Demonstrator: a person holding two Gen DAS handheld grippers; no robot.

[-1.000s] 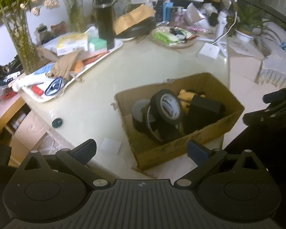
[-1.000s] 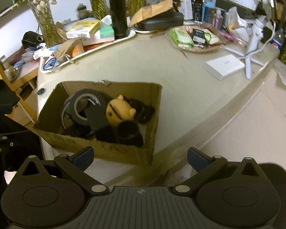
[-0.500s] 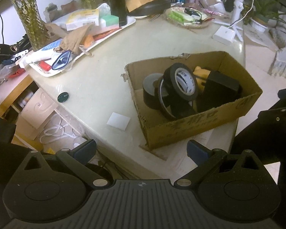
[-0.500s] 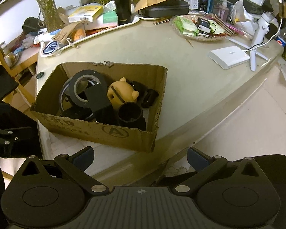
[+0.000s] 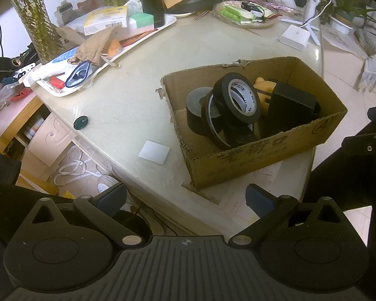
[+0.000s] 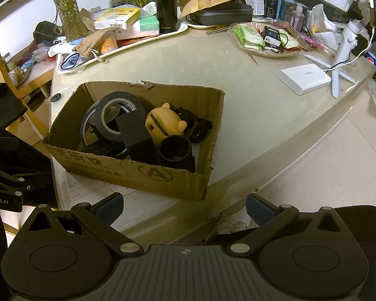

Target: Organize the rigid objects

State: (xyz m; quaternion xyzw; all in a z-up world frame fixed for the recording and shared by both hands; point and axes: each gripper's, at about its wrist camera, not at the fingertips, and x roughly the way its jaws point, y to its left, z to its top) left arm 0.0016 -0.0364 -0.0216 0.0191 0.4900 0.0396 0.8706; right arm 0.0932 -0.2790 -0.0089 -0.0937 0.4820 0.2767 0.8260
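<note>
Cluttered table (image 5: 127, 105) bears a cardboard box (image 5: 263, 155); both hand-held grippers (image 5: 185, 198) (image 6: 184, 204) hover before it, spread, empty

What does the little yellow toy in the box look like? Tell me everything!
The yellow toy is a small, smooth, rounded figure, plastic or rubber by its look, with stubby ears or feet and a dark band across it. It lies tipped over inside the cardboard box, wedged between the black block, a black tube and the tape rolls. In the left wrist view it is mostly hidden.
</note>
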